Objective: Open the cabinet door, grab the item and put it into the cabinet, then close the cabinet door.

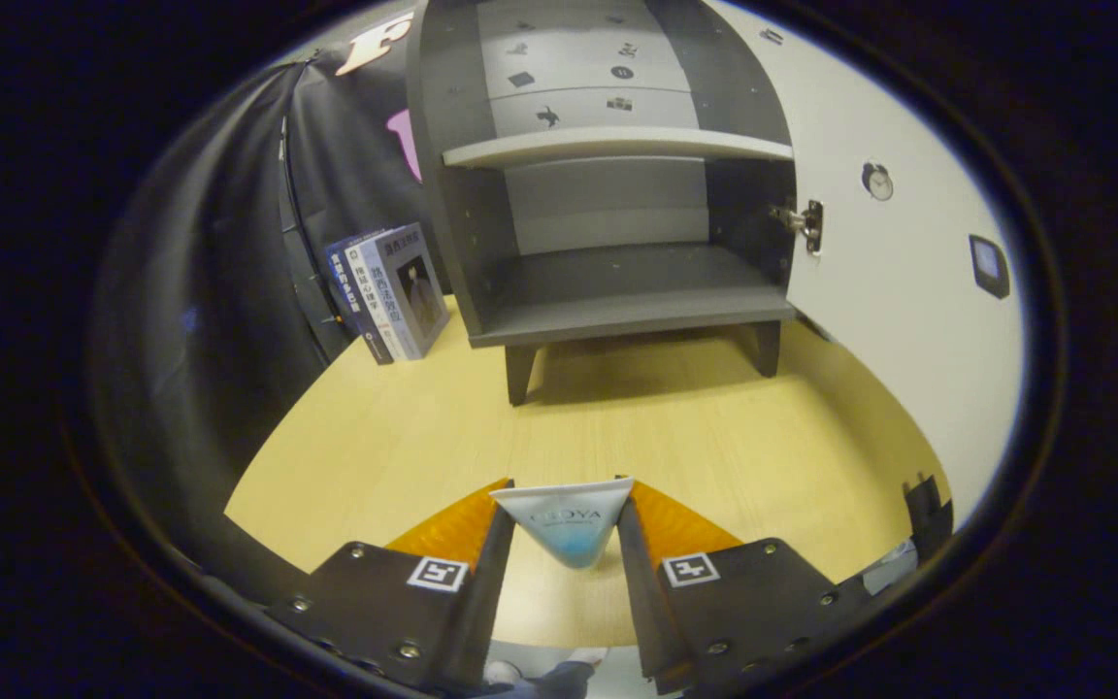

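The gripper (pixel 564 524) is closed on a tube (pixel 564 524), which is pinched at its flat crimped end between both fingers above the wooden table (pixel 404 427). Beyond, the cabinet (pixel 608 223) is seen with its door (pixel 899 291) swung open and its lower shelf bare. Books (pixel 389 291) are leaned beside it.

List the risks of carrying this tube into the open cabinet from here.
The gripper holds the tube only by its flat crimped end, so it may swing or slip from the jaws.

The middle shelf sits low over the lower compartment, so a high approach could knock it.

The open cabinet door juts out beside the path; drifting that way could bump it or its hinge.
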Action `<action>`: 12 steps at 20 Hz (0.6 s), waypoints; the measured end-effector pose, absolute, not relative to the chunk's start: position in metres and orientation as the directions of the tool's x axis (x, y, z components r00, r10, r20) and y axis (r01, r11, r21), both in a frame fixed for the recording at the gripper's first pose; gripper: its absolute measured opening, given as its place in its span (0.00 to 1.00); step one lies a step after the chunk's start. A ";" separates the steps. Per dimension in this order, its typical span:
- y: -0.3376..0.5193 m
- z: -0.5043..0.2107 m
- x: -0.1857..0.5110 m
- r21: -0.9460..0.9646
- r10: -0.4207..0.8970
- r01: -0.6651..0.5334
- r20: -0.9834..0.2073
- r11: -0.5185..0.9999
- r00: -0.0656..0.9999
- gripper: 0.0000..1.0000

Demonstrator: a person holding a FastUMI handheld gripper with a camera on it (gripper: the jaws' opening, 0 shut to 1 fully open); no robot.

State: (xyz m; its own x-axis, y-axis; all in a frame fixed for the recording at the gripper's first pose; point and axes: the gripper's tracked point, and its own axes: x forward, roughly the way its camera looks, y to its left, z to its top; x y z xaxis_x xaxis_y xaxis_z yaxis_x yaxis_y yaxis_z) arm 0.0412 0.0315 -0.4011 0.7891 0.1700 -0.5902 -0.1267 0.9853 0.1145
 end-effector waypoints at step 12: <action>0.019 -0.211 0.114 0.074 0.206 -0.192 -0.349 0.979 0.914 0.58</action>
State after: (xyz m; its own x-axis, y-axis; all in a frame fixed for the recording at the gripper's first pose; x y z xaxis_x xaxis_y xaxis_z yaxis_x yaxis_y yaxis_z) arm 0.1140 0.0193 -0.2109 0.9143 0.2060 -0.3487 -0.1923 0.9785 0.0738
